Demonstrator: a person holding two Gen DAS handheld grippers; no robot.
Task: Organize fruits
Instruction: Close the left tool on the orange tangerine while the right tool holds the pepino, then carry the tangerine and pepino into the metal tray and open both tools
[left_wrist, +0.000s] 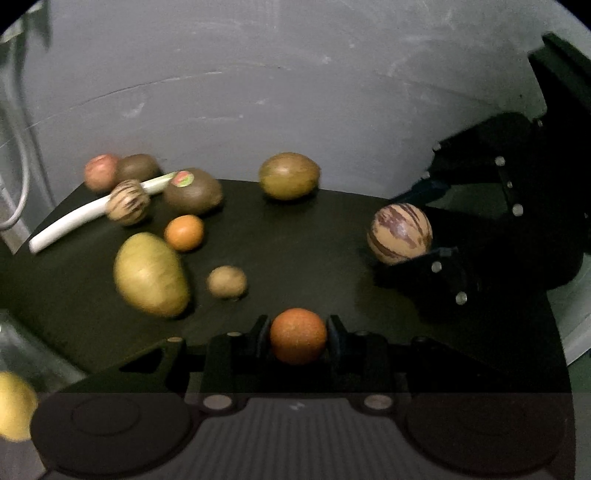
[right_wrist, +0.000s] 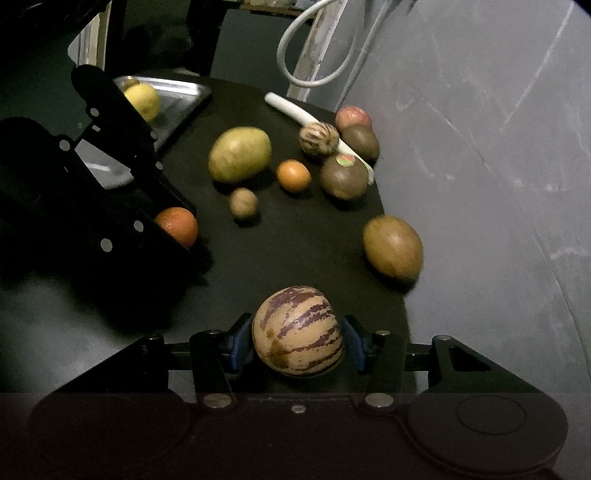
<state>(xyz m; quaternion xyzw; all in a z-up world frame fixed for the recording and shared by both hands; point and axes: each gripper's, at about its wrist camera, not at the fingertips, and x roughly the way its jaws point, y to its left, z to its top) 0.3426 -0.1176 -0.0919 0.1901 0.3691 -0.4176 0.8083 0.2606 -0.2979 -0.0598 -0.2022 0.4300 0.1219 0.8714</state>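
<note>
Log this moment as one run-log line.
left gripper: shut on orange | right gripper: shut on striped melon | tray: yellow fruit

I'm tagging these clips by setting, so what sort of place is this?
Probably a makeshift work corner rather than a kitchen: a round black table pushed against a bare, scuffed grey wall, a loose white cable hanging behind it, and a metal tray at the table's edge holding a yellow fruit.
</note>
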